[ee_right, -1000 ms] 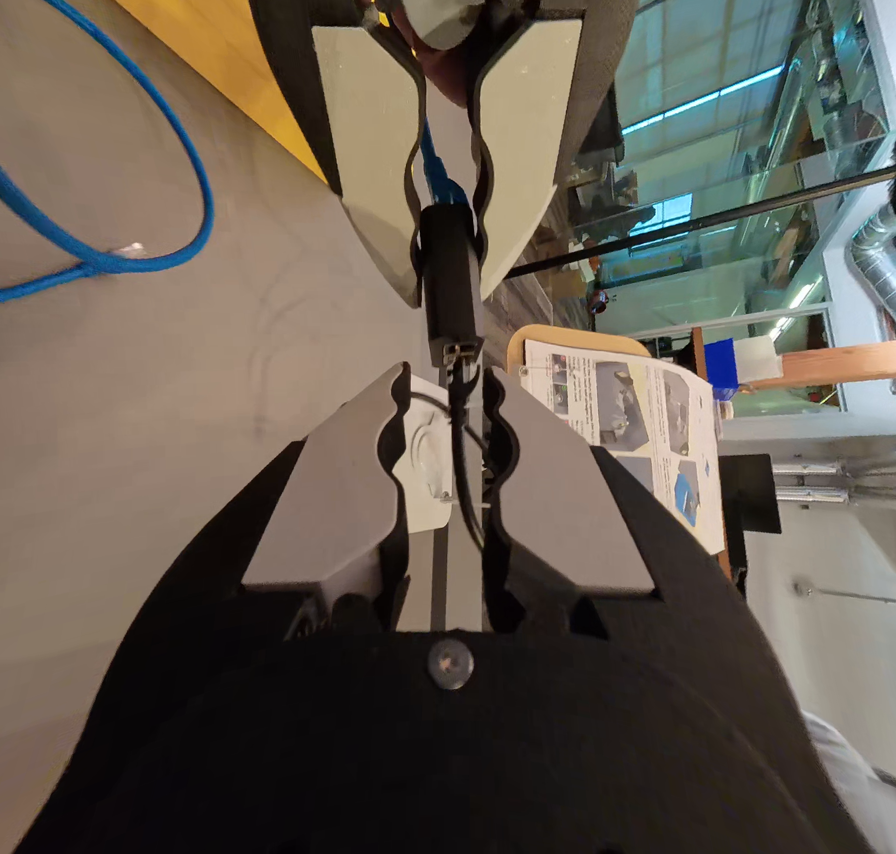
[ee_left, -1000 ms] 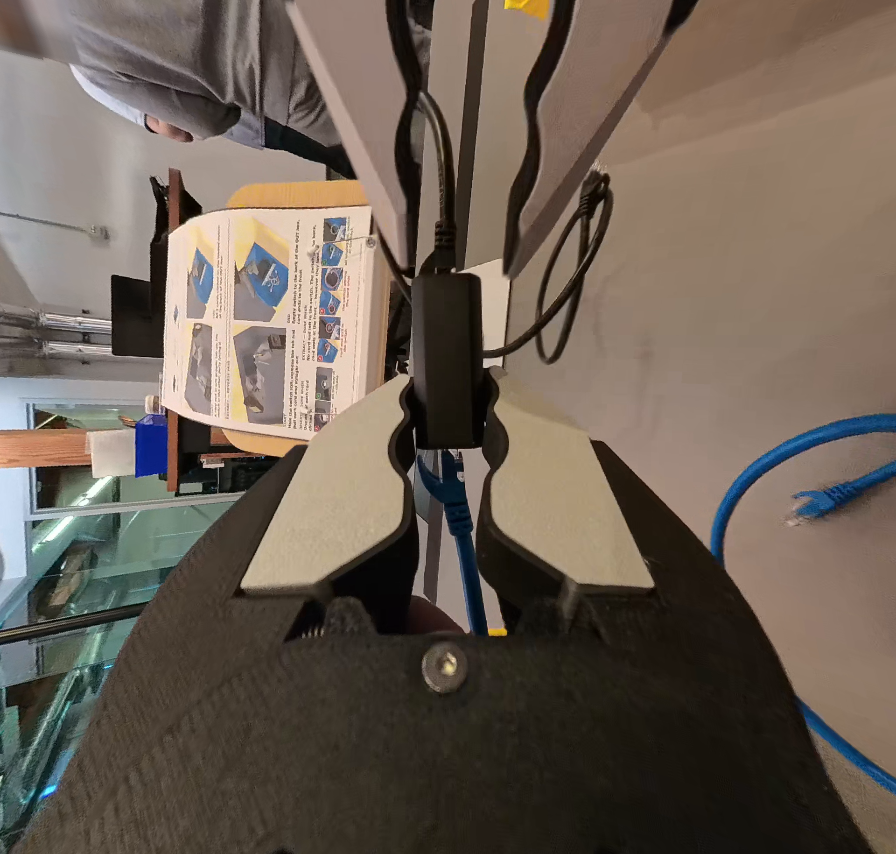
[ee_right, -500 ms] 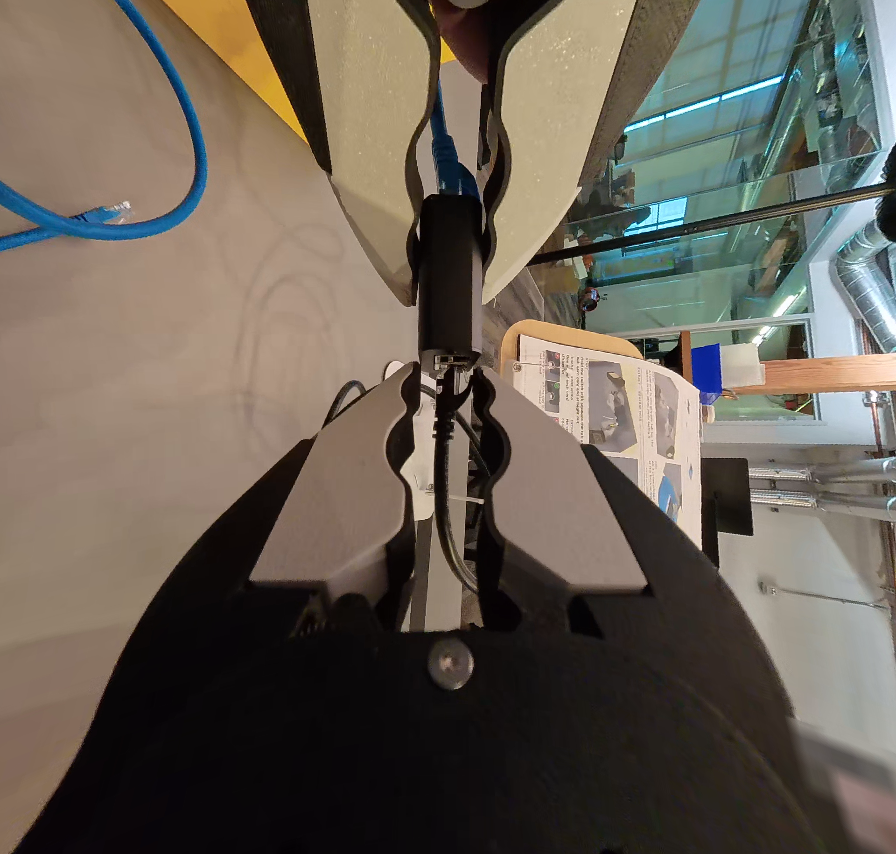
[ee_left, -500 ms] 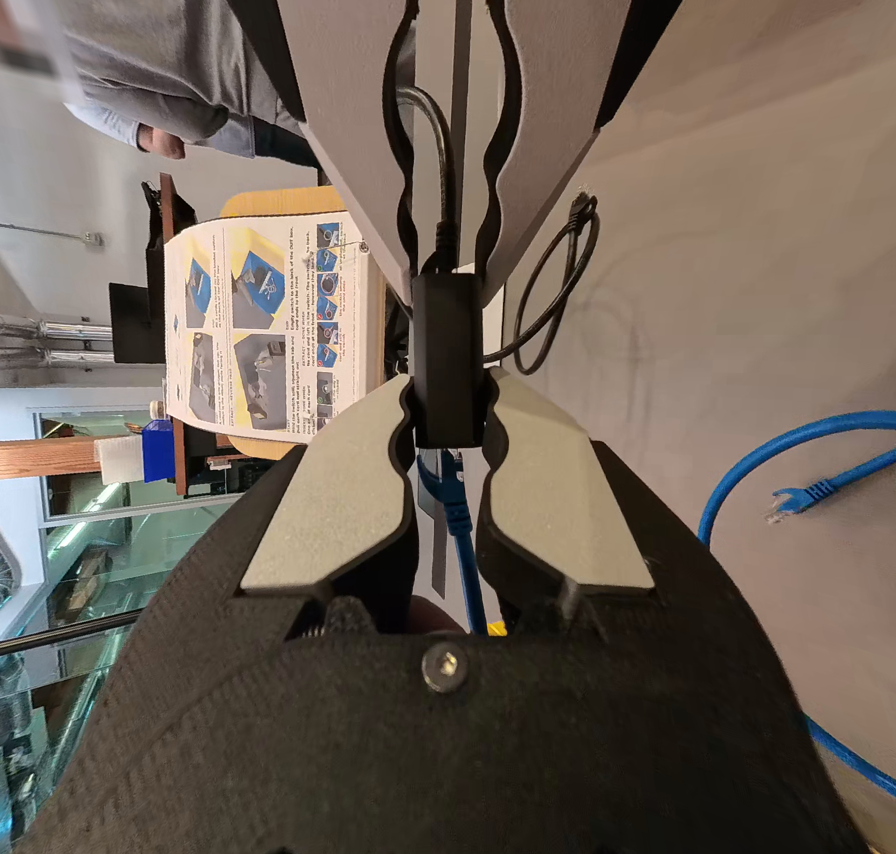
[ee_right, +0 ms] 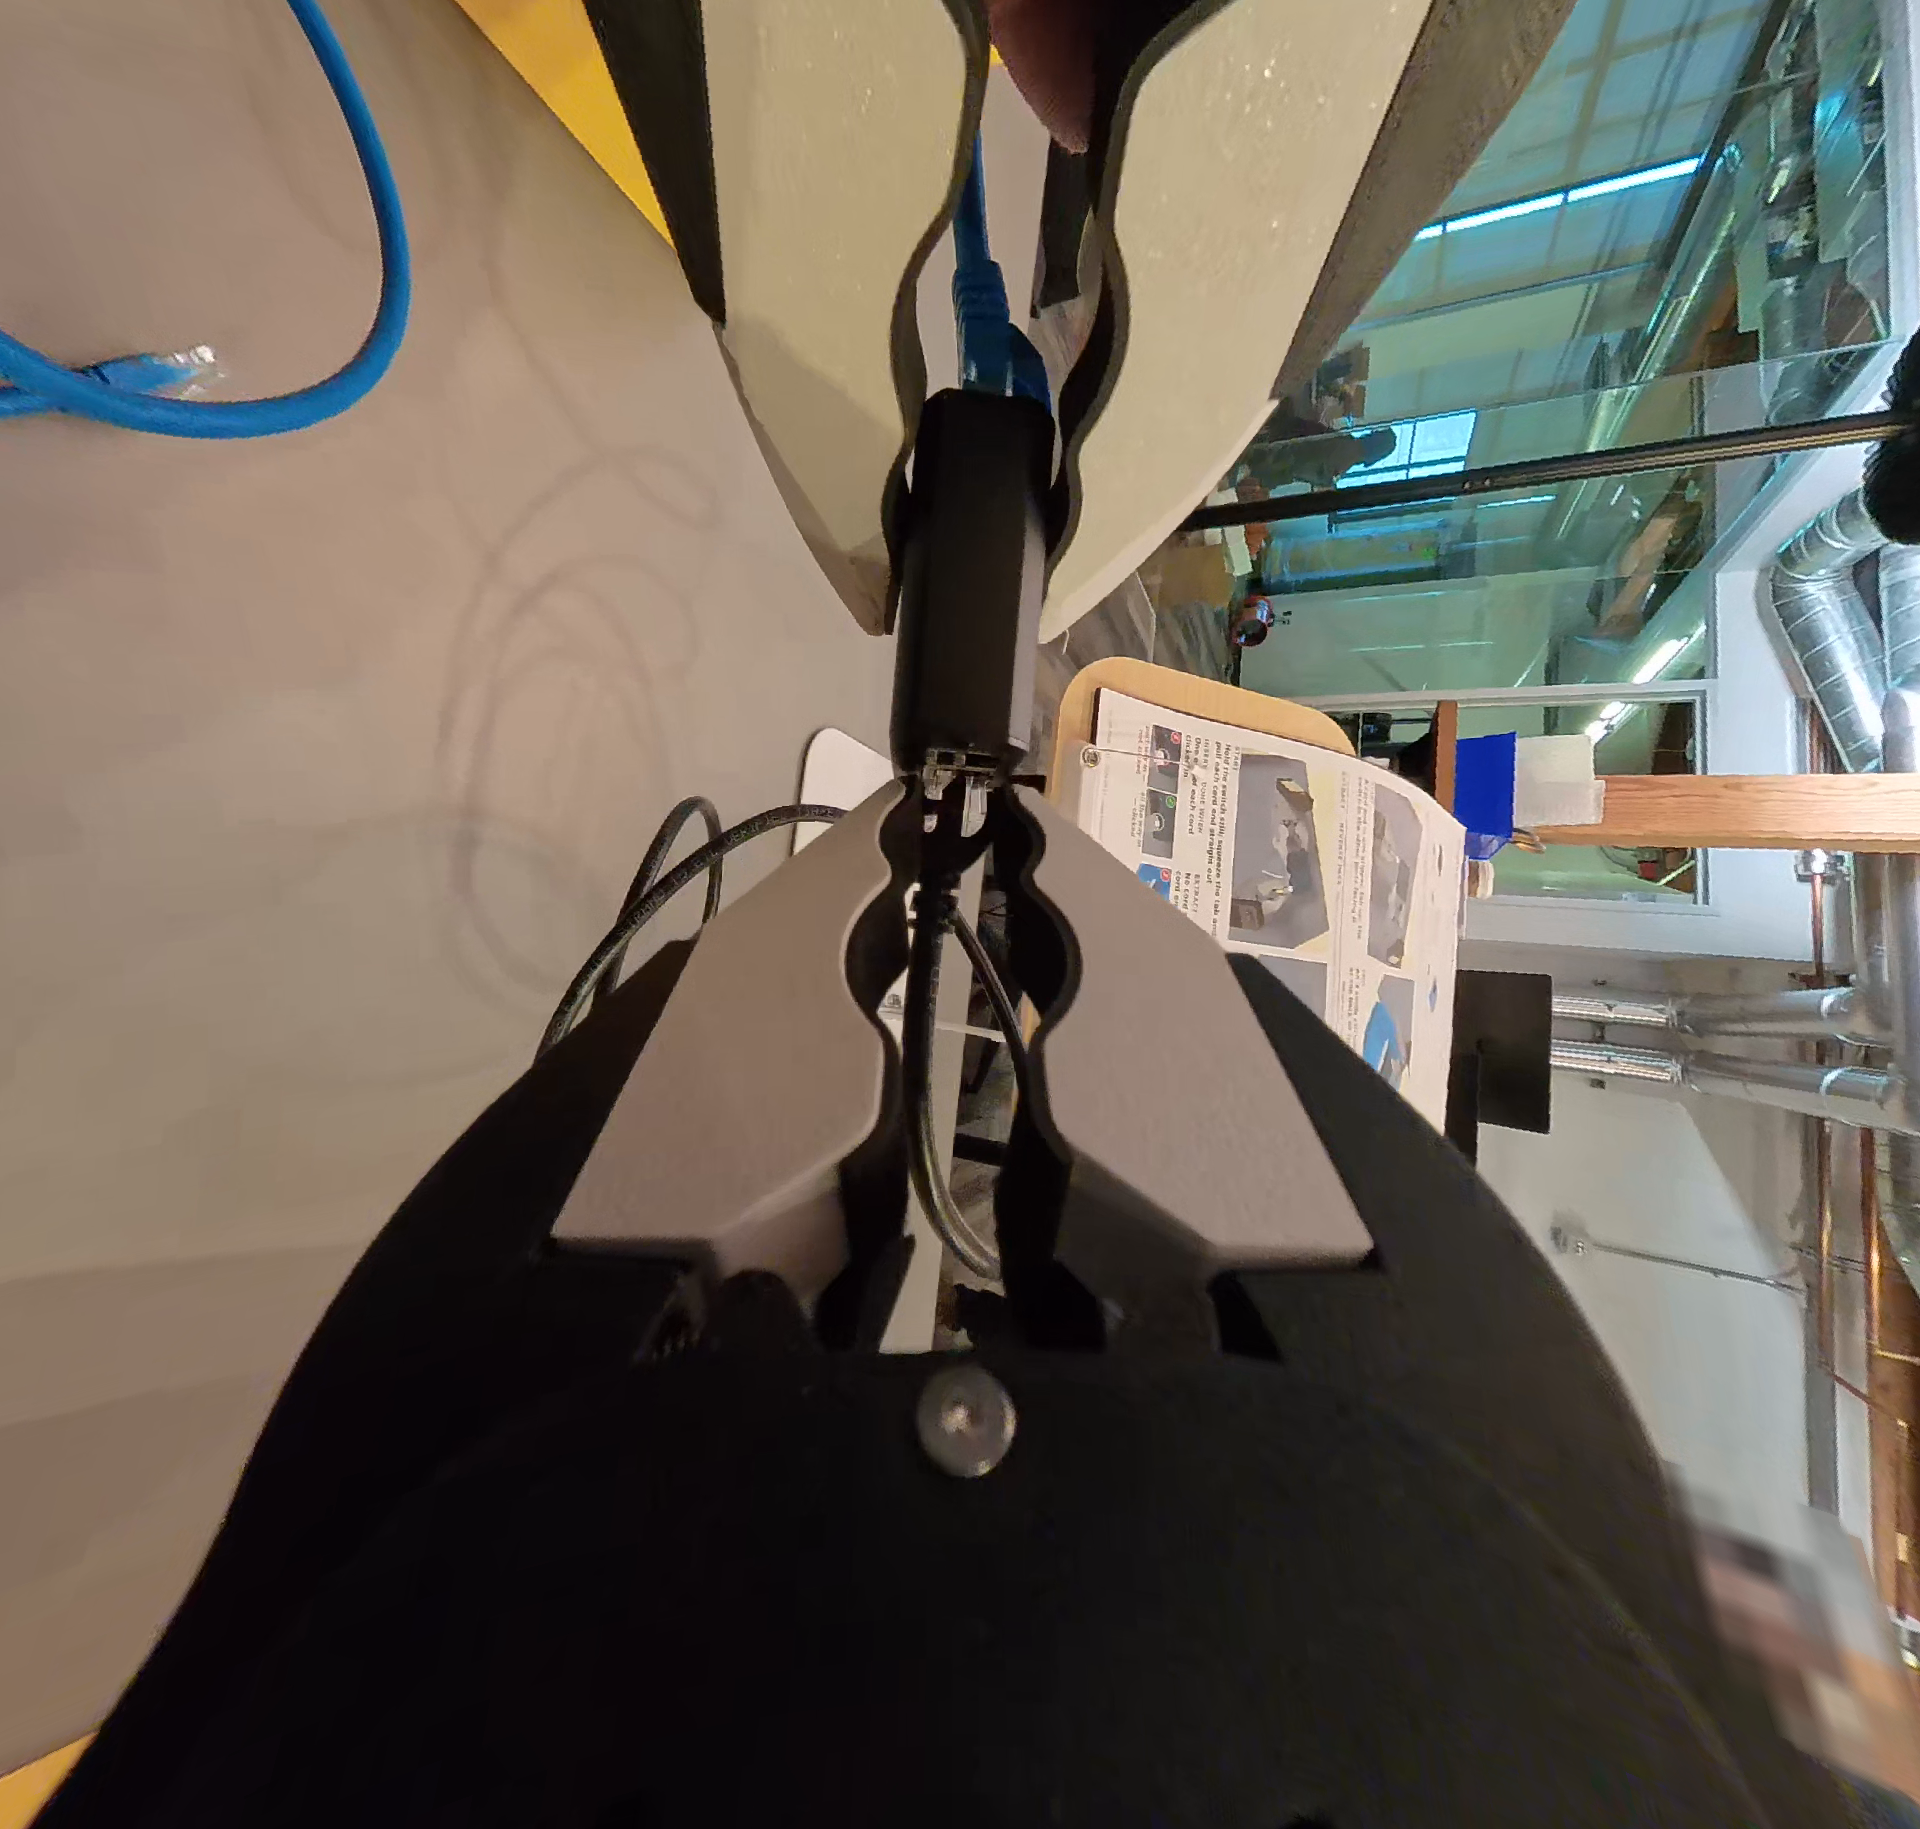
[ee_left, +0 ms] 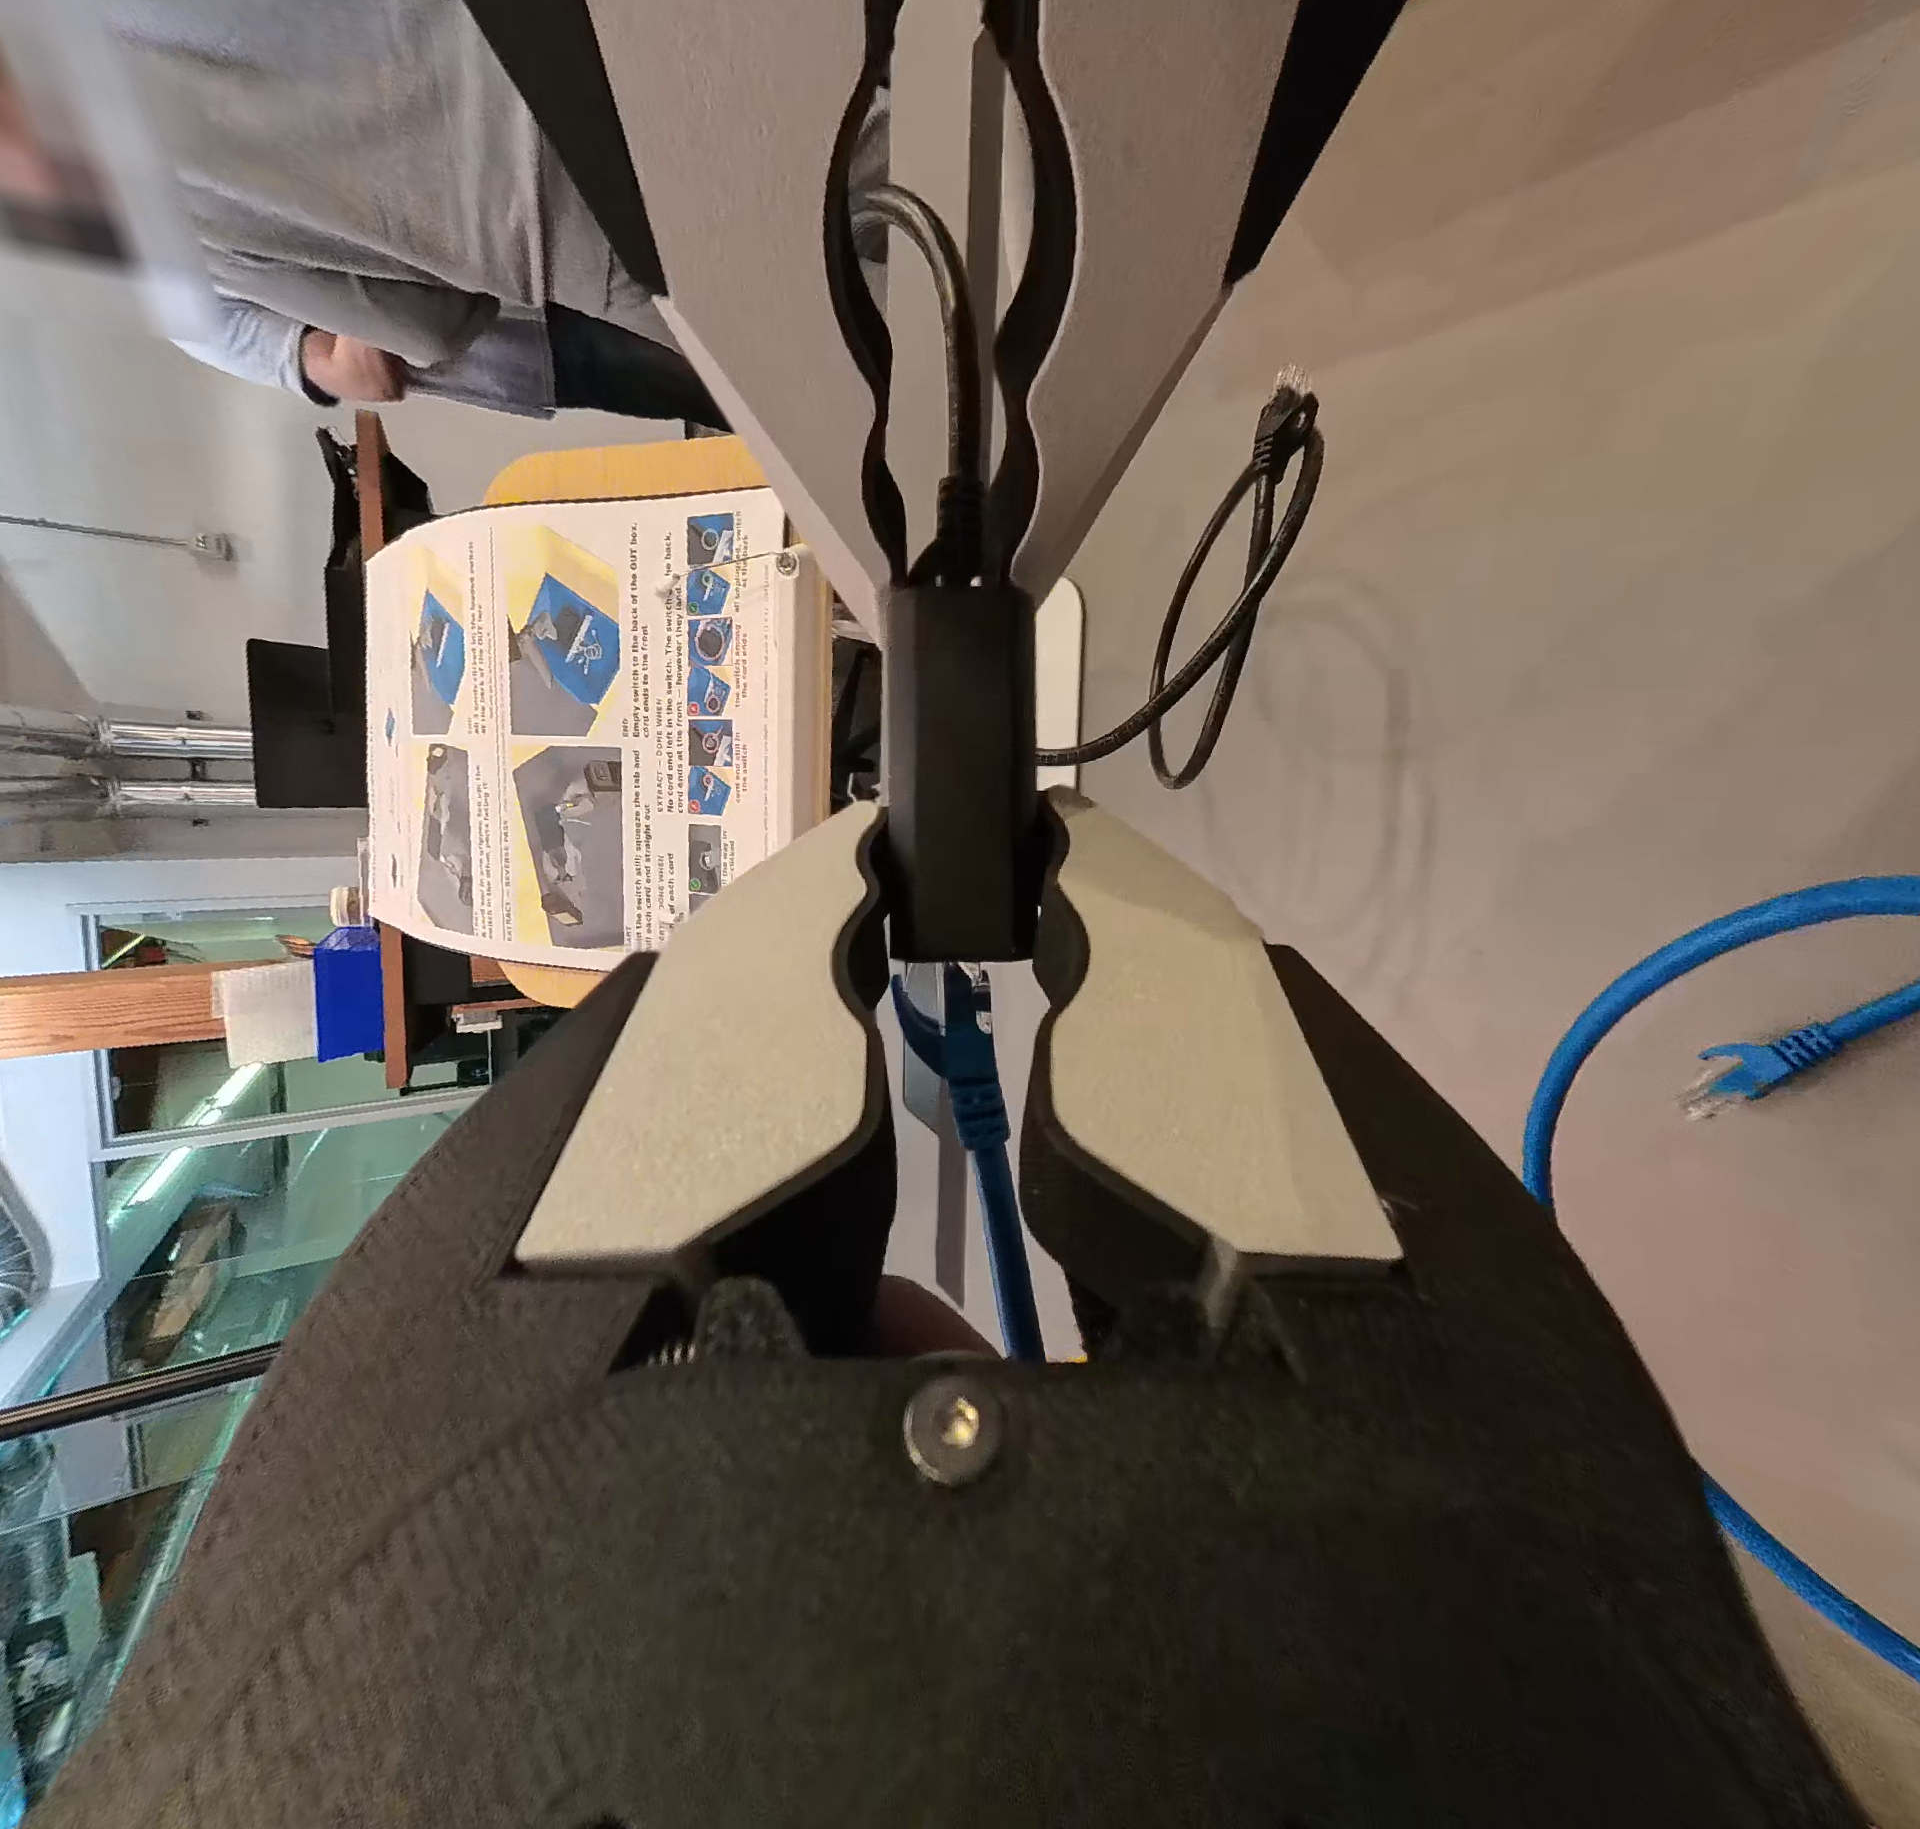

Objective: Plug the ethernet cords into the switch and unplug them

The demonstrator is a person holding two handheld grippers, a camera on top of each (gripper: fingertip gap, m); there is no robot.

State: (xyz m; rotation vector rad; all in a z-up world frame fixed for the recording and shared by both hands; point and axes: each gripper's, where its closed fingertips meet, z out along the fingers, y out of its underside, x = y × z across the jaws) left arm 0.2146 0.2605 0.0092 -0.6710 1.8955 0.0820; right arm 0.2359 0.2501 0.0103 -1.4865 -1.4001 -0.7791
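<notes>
My left gripper is shut on the near end of the small black switch and holds it off the grey table. A blue cord is plugged into the switch's near end and runs back between my fingers. My right gripper faces it, its tips at the switch's other end, shut on the black cord's plug, which sits in that port. The black cord loops back between the right fingers. In the left wrist view the right gripper comes in from the top.
The blue cord's loose plug and the black cord's loose plug lie on the grey table. An instruction sheet on a wooden board stands beyond. A person's grey sleeve is behind it. The table has a yellow edge. Left and right tips are no more than a few centimetres apart.
My right gripper has moved in along the black cord until its tips reach the switch, and its fingers have narrowed around the plug. My left gripper still holds the switch.
</notes>
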